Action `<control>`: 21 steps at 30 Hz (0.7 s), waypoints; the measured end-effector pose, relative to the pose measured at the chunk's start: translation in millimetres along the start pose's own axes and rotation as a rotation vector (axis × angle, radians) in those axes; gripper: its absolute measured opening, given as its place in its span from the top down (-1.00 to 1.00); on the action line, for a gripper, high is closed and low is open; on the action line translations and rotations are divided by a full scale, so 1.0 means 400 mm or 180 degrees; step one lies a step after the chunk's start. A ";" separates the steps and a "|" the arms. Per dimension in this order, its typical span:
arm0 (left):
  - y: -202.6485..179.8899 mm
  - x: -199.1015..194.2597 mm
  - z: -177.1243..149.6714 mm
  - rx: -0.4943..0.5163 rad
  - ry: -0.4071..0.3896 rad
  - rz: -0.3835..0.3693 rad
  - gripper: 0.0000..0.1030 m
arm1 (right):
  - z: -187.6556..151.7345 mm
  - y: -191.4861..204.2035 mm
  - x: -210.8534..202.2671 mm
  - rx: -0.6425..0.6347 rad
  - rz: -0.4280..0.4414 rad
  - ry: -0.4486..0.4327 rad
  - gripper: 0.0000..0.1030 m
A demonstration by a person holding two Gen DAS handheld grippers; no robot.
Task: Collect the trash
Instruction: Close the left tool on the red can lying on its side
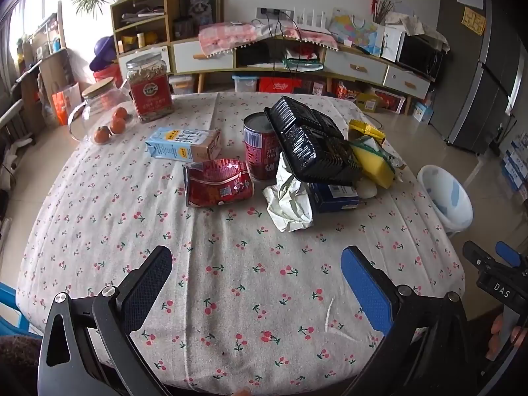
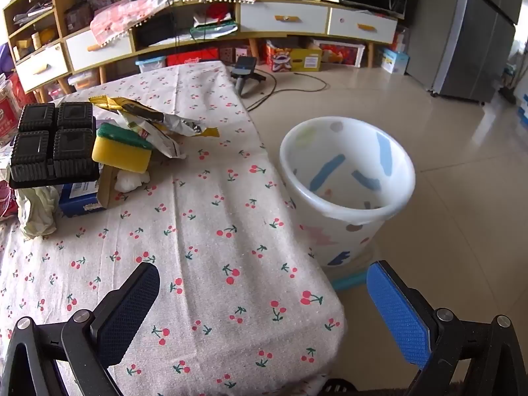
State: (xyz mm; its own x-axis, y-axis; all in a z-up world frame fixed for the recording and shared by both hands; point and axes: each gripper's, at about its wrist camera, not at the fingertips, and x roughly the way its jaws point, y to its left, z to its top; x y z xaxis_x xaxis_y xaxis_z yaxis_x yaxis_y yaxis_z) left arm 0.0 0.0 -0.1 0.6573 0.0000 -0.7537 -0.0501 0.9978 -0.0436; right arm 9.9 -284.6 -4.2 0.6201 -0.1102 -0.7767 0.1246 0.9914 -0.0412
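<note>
Both your tools hang empty, left gripper [image 1: 255, 283] and right gripper [image 2: 264, 313] spread wide. Left of the bin [image 2: 346, 211], the black tray [image 1: 310, 142] rests tilted on the trash heap; bump it and it could slide off. Beyond it, the crushed can [image 1: 217, 183] lies sideways, mouth away from the bin.

Jar [image 1: 150, 87], oranges [image 1: 117, 125], glass teapot [image 1: 95, 100]

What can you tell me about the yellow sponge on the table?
The yellow sponge is a soft-looking foam block with a green scrubbing layer on top. It sits tilted in the trash pile, propped off the cloth, right beside the black plastic tray. A crinkled wrapper lies behind it, and a white crumpled wad sits under its corner. No gripper touches it.
</note>
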 end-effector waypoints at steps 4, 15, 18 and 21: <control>0.001 0.011 0.002 0.0010 0.0010 0.0042 -1.00 | 0.000 -0.002 -0.001 0.0009 0.0010 0.0002 -1.00; 0.027 0.011 0.013 -0.0091 0.0092 -0.0020 -1.00 | 0.006 0.005 0.006 0.0004 0.0104 0.0075 -1.00; 0.043 0.015 0.029 -0.0120 0.0125 -0.0038 -1.00 | 0.021 0.015 0.007 -0.0045 0.0146 0.0105 -1.00; 0.056 0.018 0.056 -0.0090 0.0112 -0.0039 -1.00 | 0.052 0.031 0.002 -0.0139 0.0179 0.0092 -1.00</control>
State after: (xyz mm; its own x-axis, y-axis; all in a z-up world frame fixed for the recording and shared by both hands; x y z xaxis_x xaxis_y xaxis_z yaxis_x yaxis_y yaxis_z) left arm 20.4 24.0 8.3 0.6310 -0.0151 -0.7756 -0.0638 0.9954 -0.0712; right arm 28.0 -274.0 7.7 0.6026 -0.0527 -0.7963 0.0558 0.9982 -0.0238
